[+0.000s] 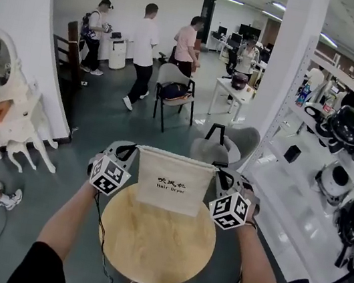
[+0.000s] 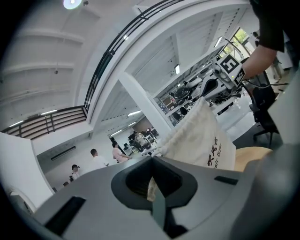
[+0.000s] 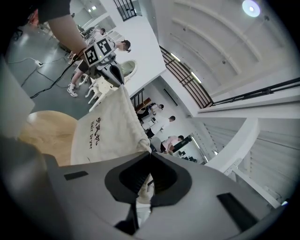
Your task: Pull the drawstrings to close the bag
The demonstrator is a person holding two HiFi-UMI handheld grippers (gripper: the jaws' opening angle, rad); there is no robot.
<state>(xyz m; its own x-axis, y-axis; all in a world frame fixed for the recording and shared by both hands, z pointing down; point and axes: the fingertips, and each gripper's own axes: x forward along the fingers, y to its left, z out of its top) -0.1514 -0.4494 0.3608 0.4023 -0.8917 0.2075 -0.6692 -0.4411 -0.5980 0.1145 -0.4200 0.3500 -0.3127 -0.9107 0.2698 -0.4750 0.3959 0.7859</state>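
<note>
A cream bag [image 1: 173,183] hangs above the round worktop [image 1: 155,245], strung between the left tongs [image 1: 134,152] and right tongs [image 1: 220,173], each pinched tight on a drawstring [image 3: 142,186], its mouth gathered and seemingly almost closed, perhaps one final tug remaining.

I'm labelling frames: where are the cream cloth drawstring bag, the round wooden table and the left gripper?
cream cloth drawstring bag [image 1: 173,183], head view, printed front panel.
round wooden table [image 1: 154,252], head view, bare top.
left gripper [image 1: 132,152], head view, its closed tips.

Left gripper [image 1: 135,150], right gripper [image 1: 219,171] held level, well apart, both clamped shut.
</note>
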